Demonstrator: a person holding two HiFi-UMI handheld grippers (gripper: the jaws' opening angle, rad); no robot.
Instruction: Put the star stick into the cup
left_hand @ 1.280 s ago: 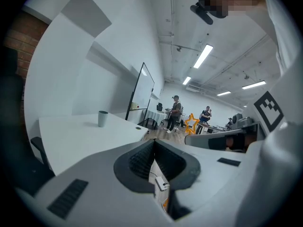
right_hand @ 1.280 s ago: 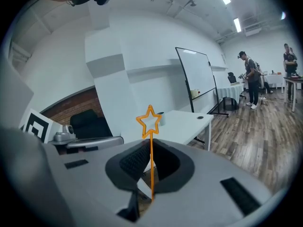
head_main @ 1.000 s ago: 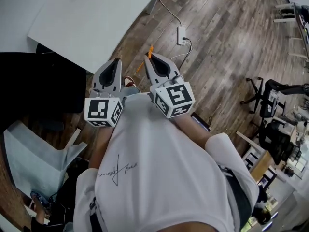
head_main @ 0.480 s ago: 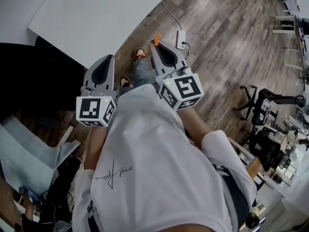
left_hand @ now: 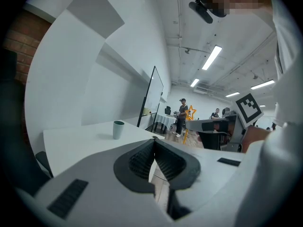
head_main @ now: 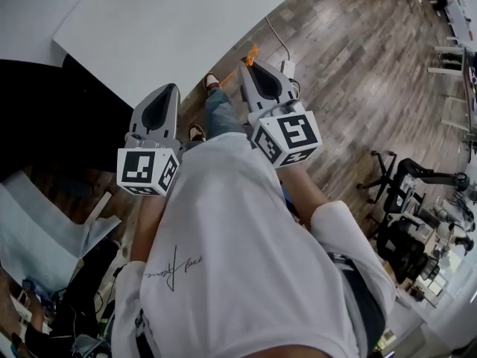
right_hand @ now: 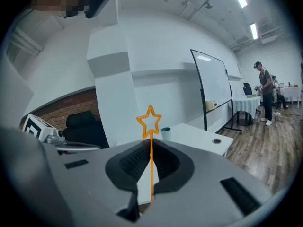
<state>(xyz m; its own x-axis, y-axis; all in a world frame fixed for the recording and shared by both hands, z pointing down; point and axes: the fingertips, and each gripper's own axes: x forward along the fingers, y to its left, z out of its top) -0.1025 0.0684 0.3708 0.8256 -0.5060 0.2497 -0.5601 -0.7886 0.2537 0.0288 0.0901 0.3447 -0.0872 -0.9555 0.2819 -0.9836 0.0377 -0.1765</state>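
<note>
My right gripper (right_hand: 150,144) is shut on the thin orange star stick (right_hand: 150,121), which stands upright between the jaws with its star above the tips. In the head view the star (head_main: 251,52) pokes out past the right gripper (head_main: 250,66), just off the white table's (head_main: 171,36) near edge. The teal-grey cup (right_hand: 165,133) stands upright on that table, far beyond the stick. My left gripper (left_hand: 154,141) is shut with nothing in it and points at the table, where the cup (left_hand: 118,129) stands to the left. The left gripper (head_main: 170,89) is held beside the right one.
A whiteboard on a stand (right_hand: 215,91) rises behind the table. A round cable grommet (right_hand: 216,141) sits near the table's right corner. A black chair (right_hand: 85,126) is at the left. On the wood floor lie a power strip and cable (head_main: 287,67). A person (right_hand: 265,96) stands far right.
Both grippers have come up and forward toward the table's edge, the star stick still held in the right one. The head view has tilted, so more of the table shows.
</note>
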